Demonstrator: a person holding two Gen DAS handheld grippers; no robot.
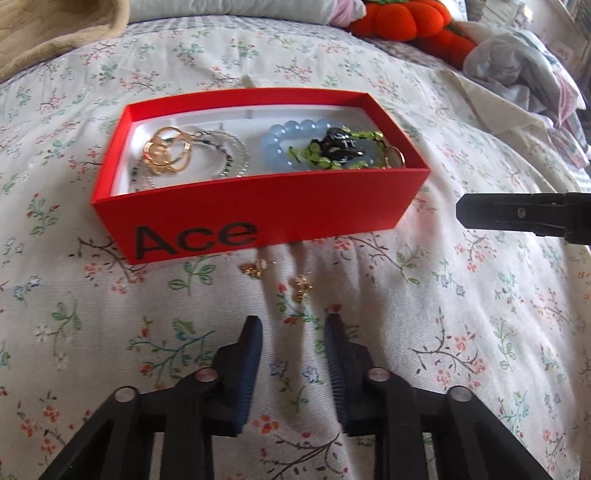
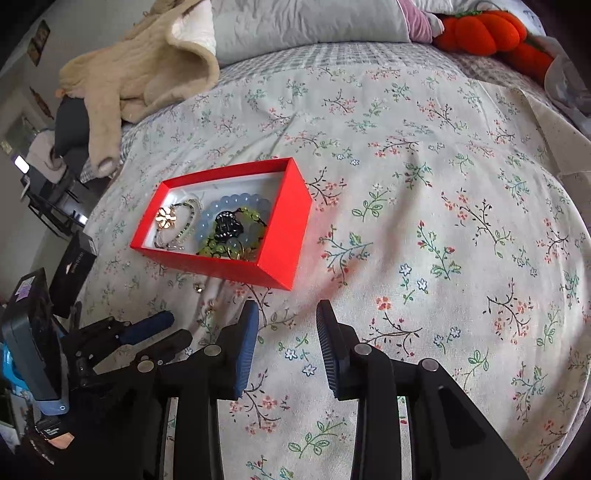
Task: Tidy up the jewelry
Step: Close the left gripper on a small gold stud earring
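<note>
The left gripper stood with its jaws apart and nothing between them, its ribbed blue pads hovering over a floral sheet. Just ahead of its tips lay two small gold earrings on the cloth, one close to the box wall, the other nearer the gripper. Beyond them sat a red box, rectangular and open-topped, of smooth card with a white lining; its near wall bore "Ace" in black letters. Inside, the left part held gold rings shaped like linked loops over thin beaded strands. The right part held a bracelet of round pale-blue beads, with green beads and a glossy black piece on top.

The right gripper was likewise open and empty, off to the right of the box, its black finger reaching into the left camera's view. At the far end lay a beige fleece, grey pillows and plush orange pumpkins.
</note>
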